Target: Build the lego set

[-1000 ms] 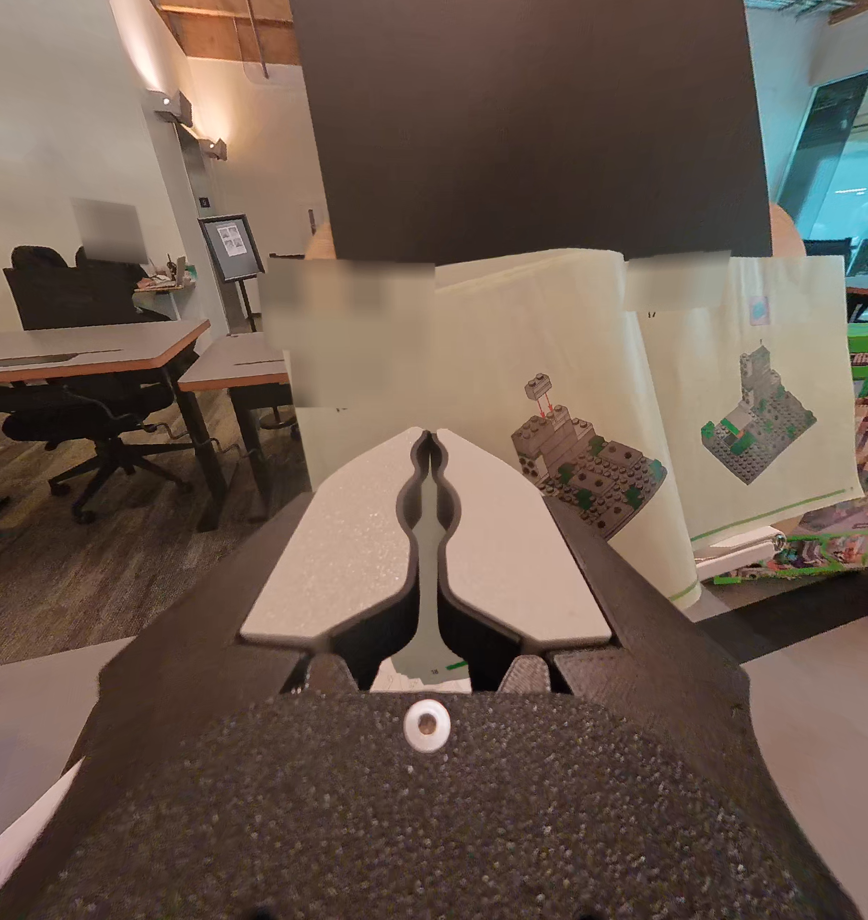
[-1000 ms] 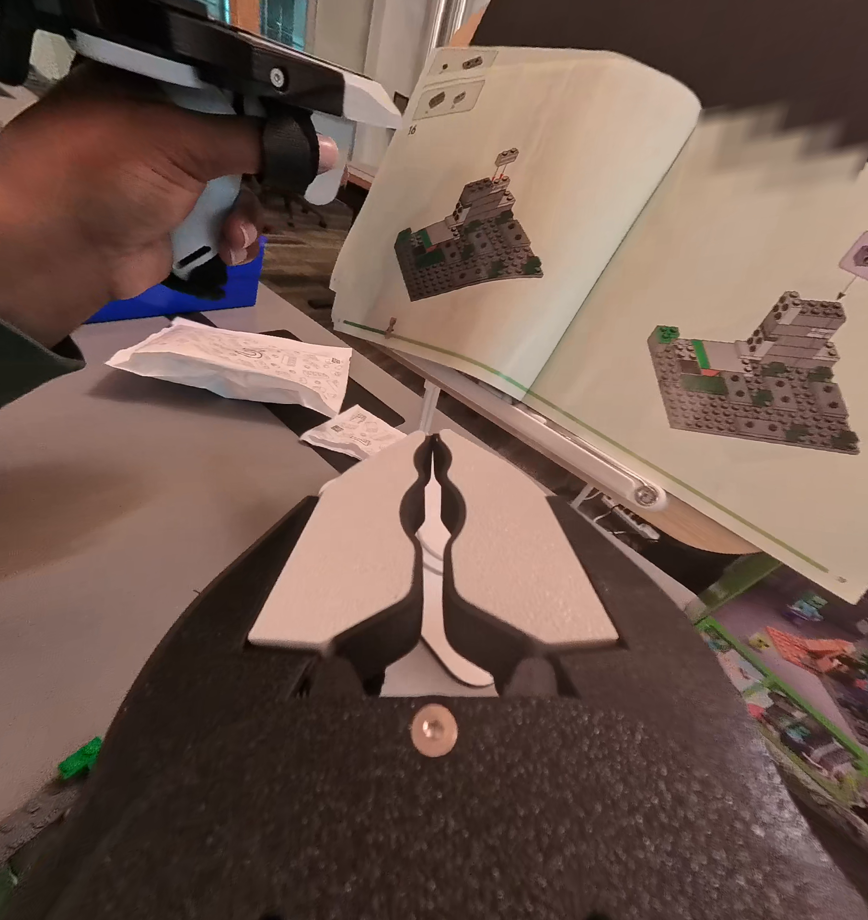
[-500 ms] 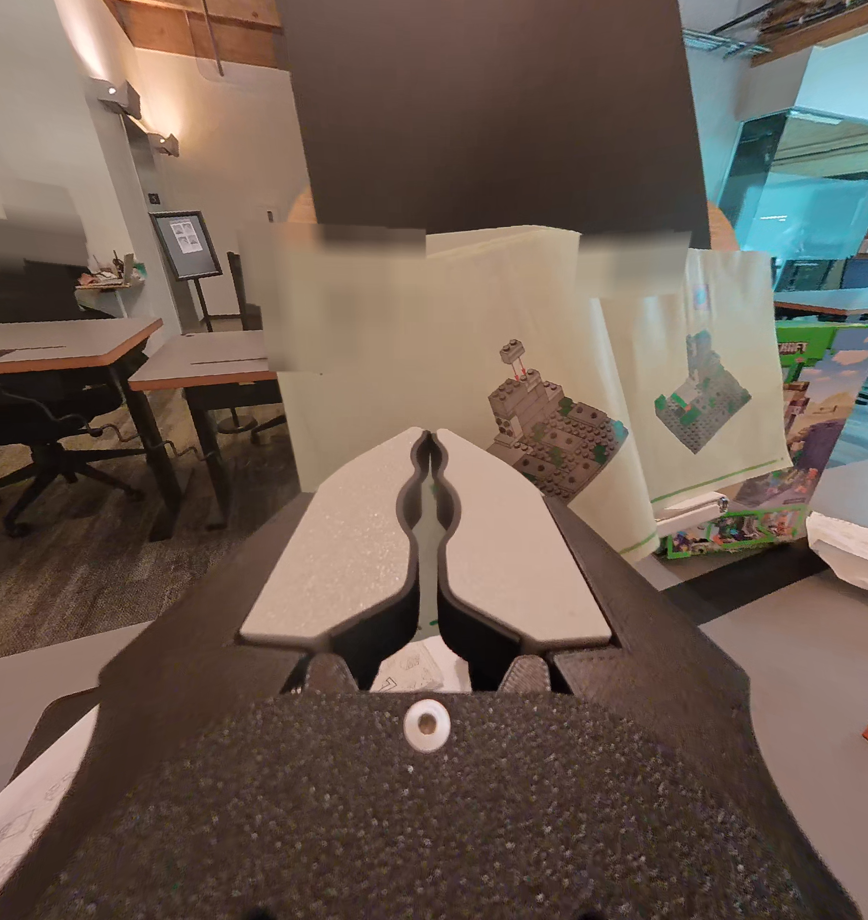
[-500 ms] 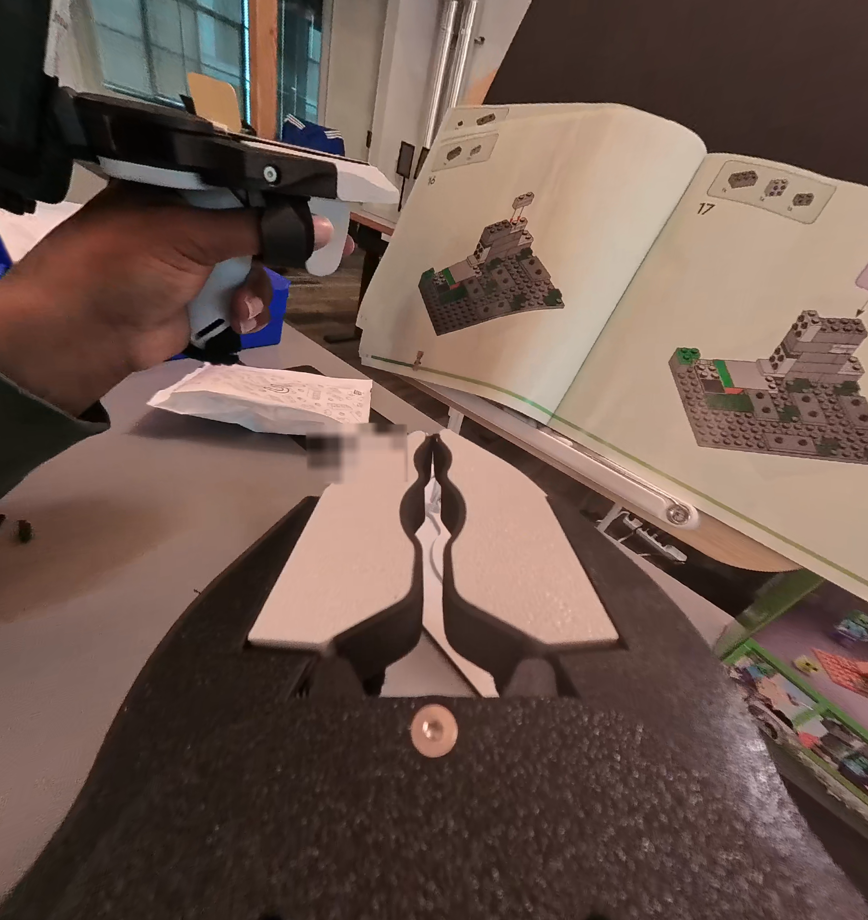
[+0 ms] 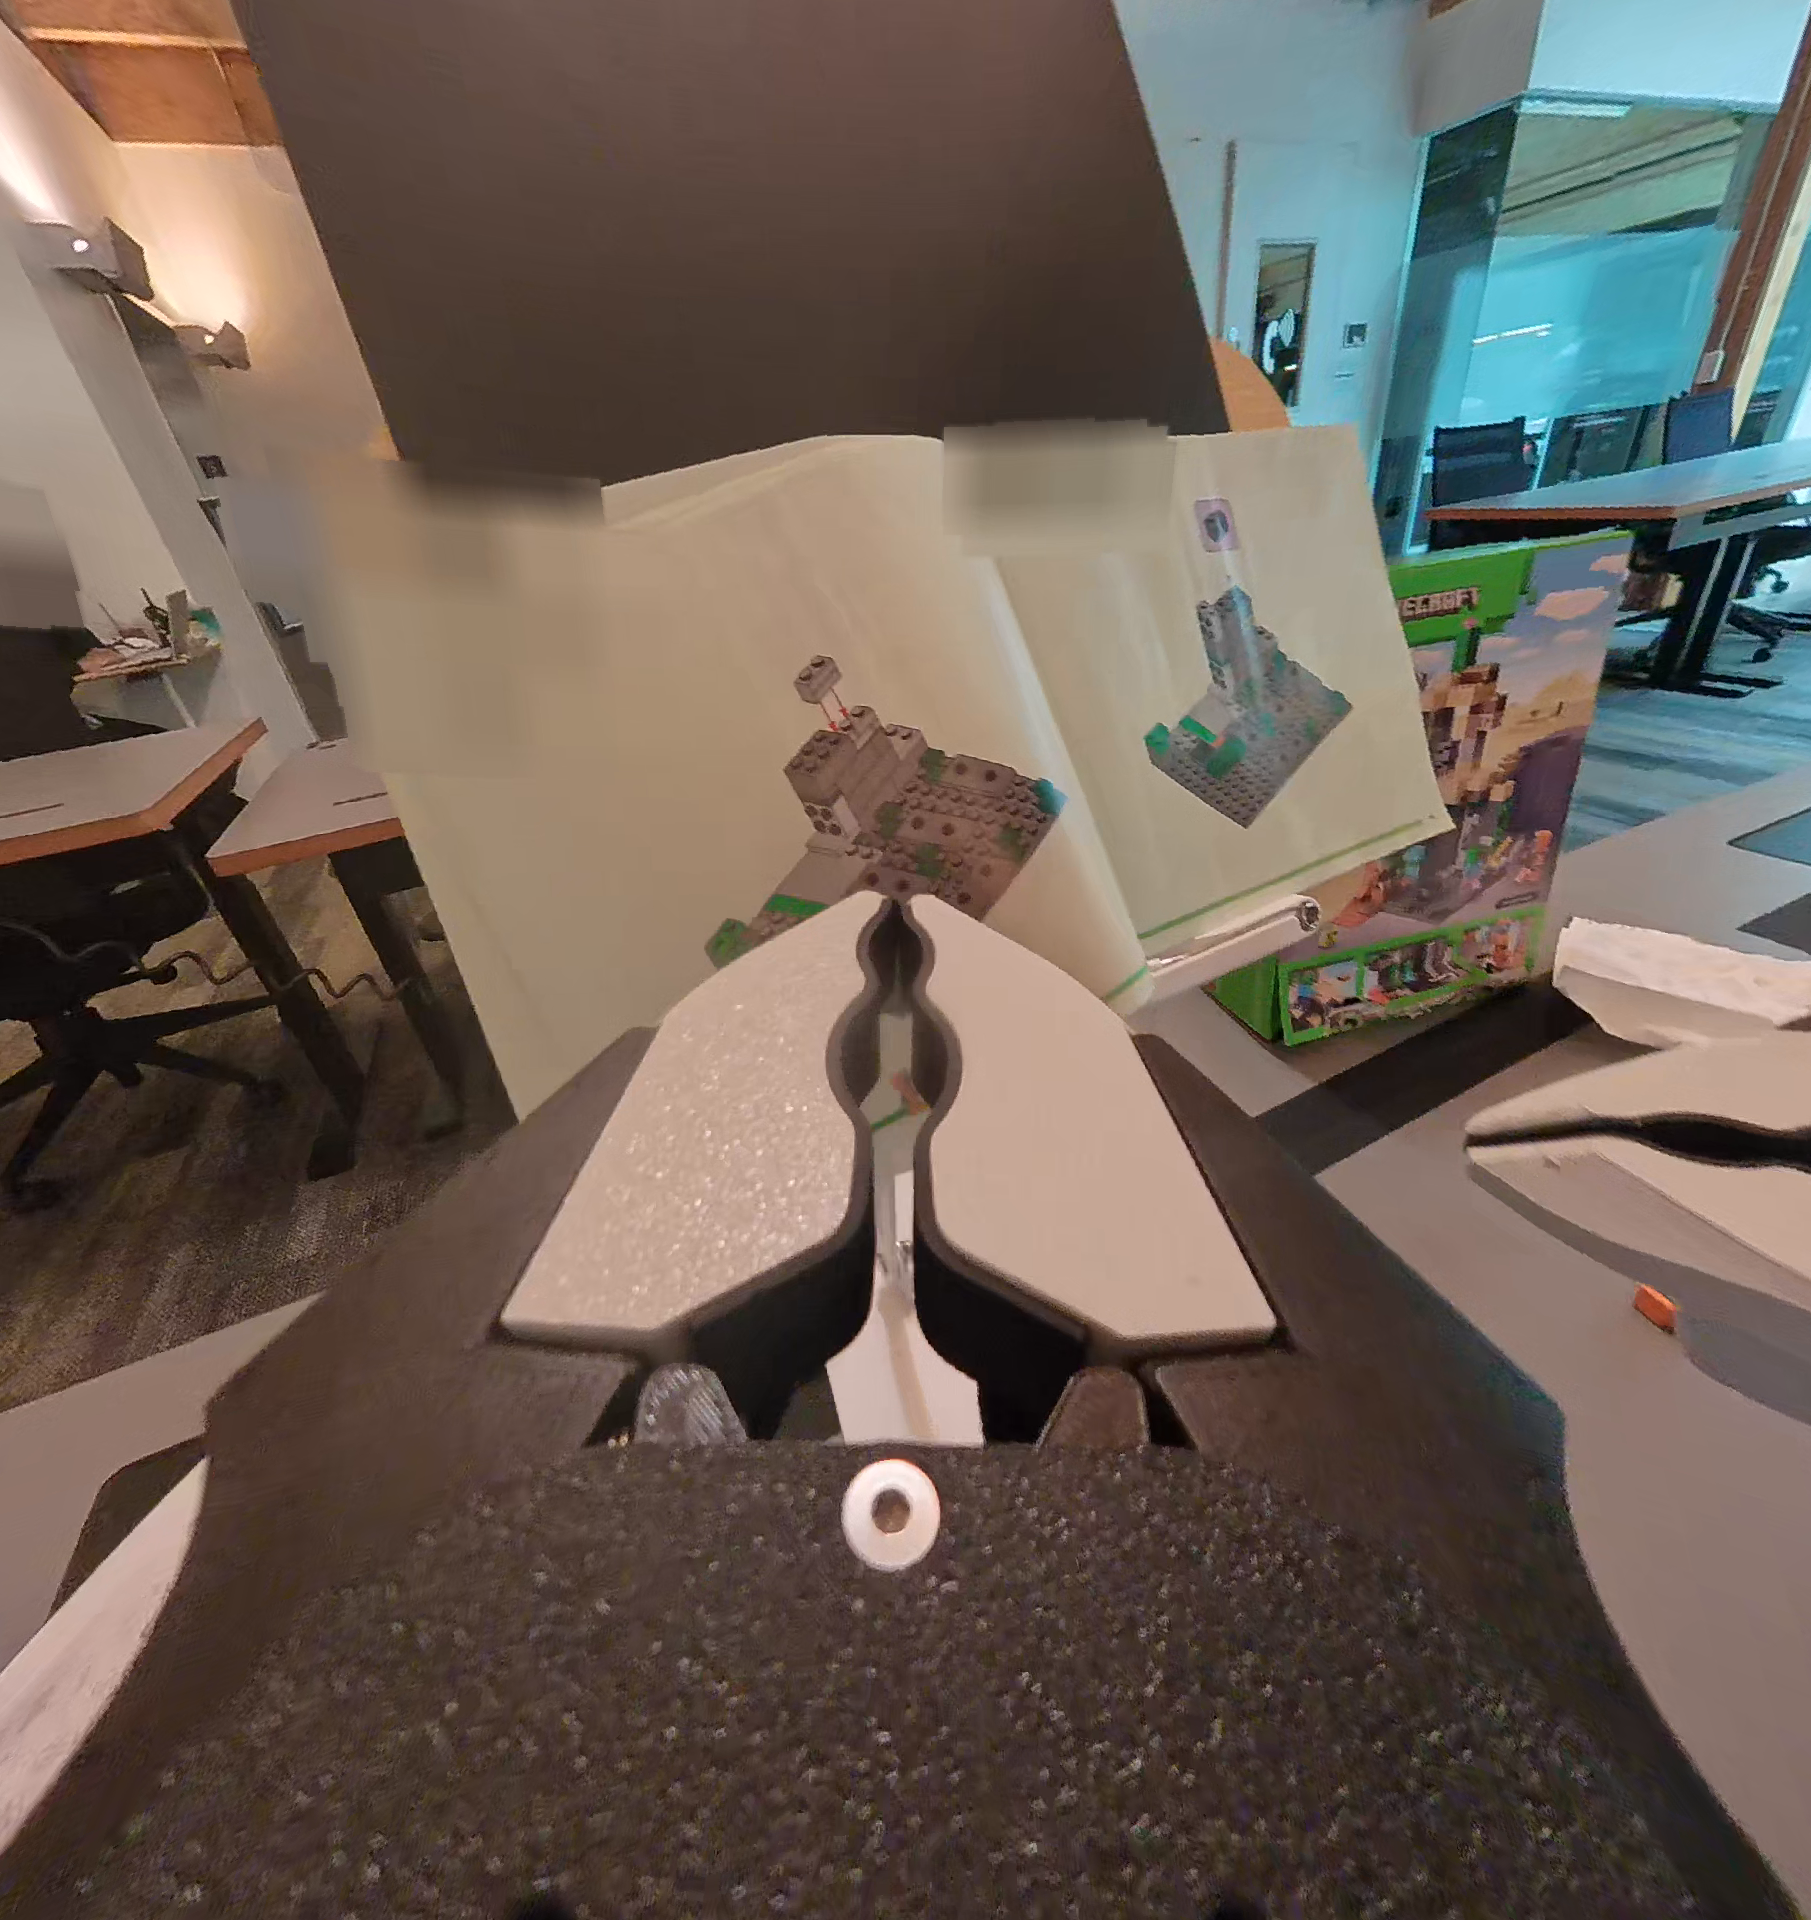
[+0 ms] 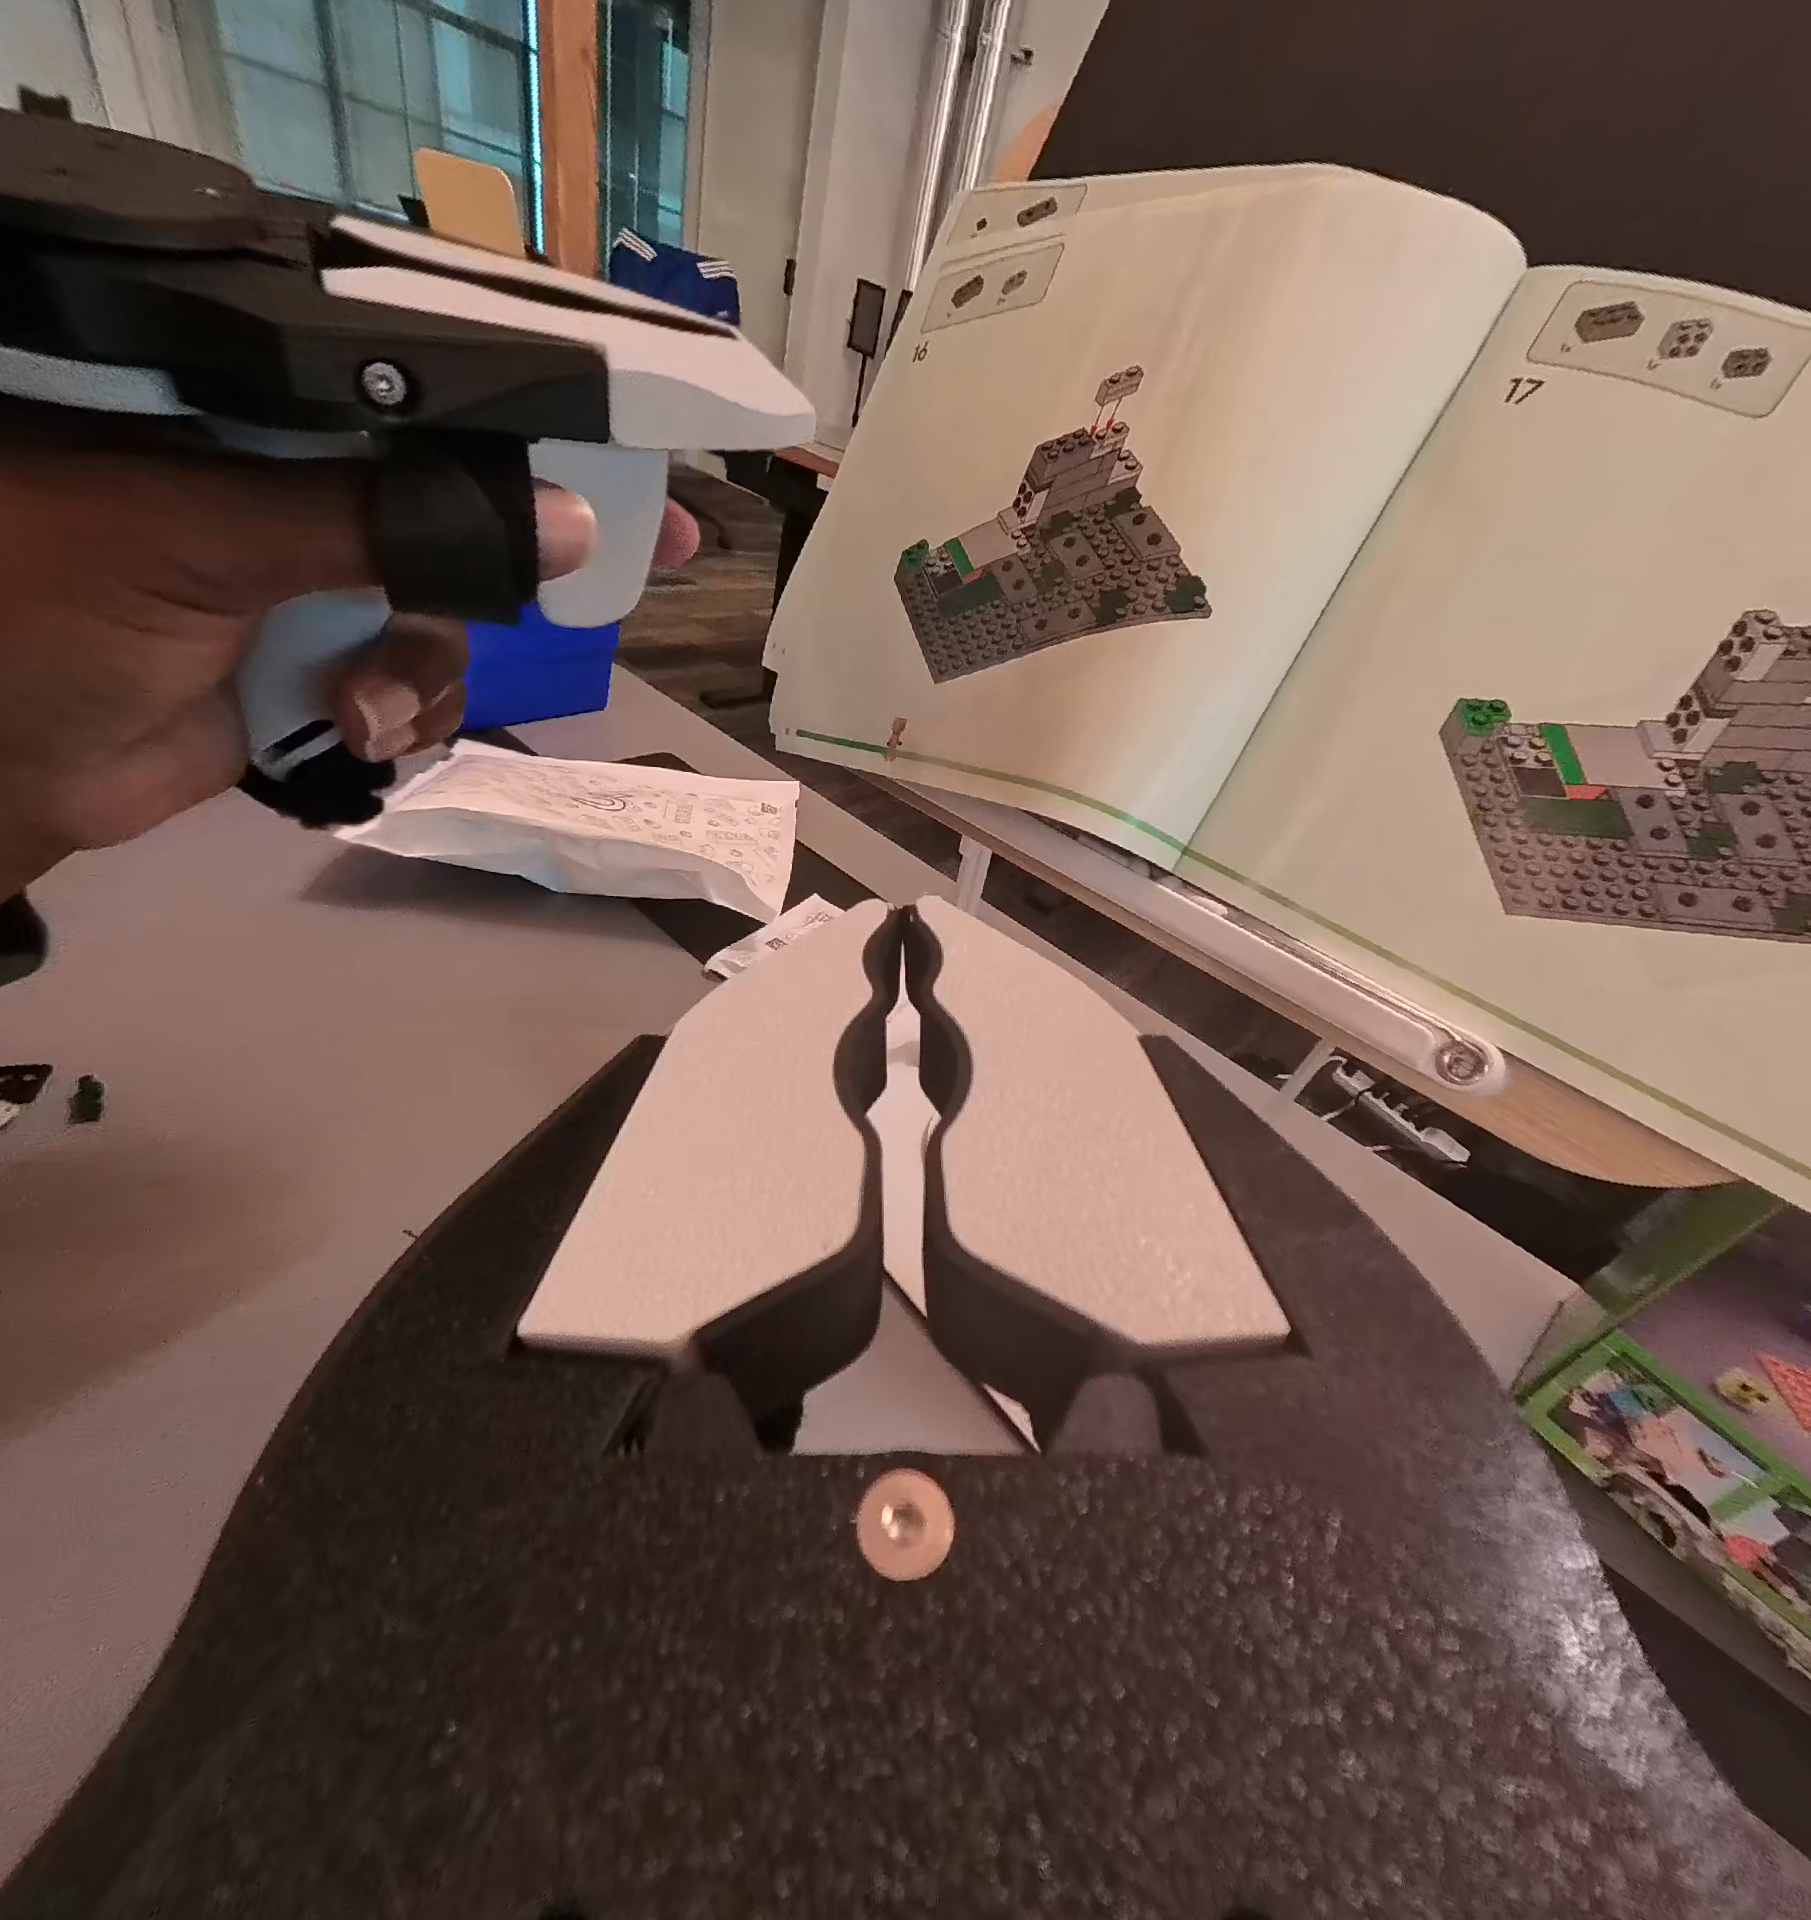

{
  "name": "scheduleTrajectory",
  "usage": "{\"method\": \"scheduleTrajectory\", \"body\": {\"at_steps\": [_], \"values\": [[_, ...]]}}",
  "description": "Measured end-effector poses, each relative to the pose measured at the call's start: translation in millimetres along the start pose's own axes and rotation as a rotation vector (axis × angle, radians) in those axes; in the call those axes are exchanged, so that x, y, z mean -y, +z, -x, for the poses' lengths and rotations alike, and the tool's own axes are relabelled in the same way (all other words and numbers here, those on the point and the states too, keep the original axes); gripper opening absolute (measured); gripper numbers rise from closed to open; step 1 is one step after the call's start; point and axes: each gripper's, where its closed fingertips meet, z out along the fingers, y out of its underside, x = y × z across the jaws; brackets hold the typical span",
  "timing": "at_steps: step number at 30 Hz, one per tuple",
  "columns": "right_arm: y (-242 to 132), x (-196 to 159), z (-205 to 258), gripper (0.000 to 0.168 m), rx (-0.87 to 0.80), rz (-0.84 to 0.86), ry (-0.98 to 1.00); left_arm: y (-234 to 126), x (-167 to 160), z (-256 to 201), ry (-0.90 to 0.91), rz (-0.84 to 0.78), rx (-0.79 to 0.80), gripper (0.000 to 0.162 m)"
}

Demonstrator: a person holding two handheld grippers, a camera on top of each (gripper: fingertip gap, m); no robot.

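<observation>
The open instruction booklet (image 5: 776, 727) stands on a holder and shows drawings of a grey and green brick build; it also shows in the right wrist view (image 6: 1296, 571). My left gripper (image 5: 893, 909) is shut and empty, pointing at the booklet's left page. My right gripper (image 6: 901, 912) is shut and empty, low over the grey table (image 6: 257, 1039). A hand holds the left gripper (image 6: 787, 416) at the upper left of the right wrist view. The right gripper (image 5: 1477, 1127) shows at the right edge of the left wrist view. No built model is in view.
The green set box (image 5: 1483, 831) stands behind the booklet, right. White paper bags (image 6: 589, 842) lie on the table, and one (image 5: 1690, 977) shows at far right. Small loose pieces (image 6: 7, 1096) lie left, an orange one (image 5: 1652, 1304) right. A blue bin (image 6: 537, 665), desks and chairs (image 5: 101, 987) are beyond. One gripper's finger ends stand about 12 cm off the other's.
The left gripper has swung right and nearer the booklet, and the right gripper now shows in its view. The booklet page has stopped moving. Both grippers stayed shut.
</observation>
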Motion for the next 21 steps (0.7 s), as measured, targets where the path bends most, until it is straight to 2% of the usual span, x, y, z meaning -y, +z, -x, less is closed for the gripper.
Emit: {"method": "scheduleTrajectory", "body": {"at_steps": [11, 17, 21], "values": [[-6.3, 11.9, 1.4, 0.0, 0.011, -0.014, 0.0, -47.8, -25.1, -4.1, -0.012, 0.08, 0.022, 0.0], [-16.3, 26.3, 2.6, 0.0, 0.004, -0.01, 0.008, -102.1, -50.8, -13.8, -0.048, 0.152, 0.039, 0.0], [-27.5, 18.9, 10.6, 0.0, 0.021, 0.038, 0.01, -149.2, -72.1, -24.5, -0.106, 0.203, 0.019, 0.0]]}}
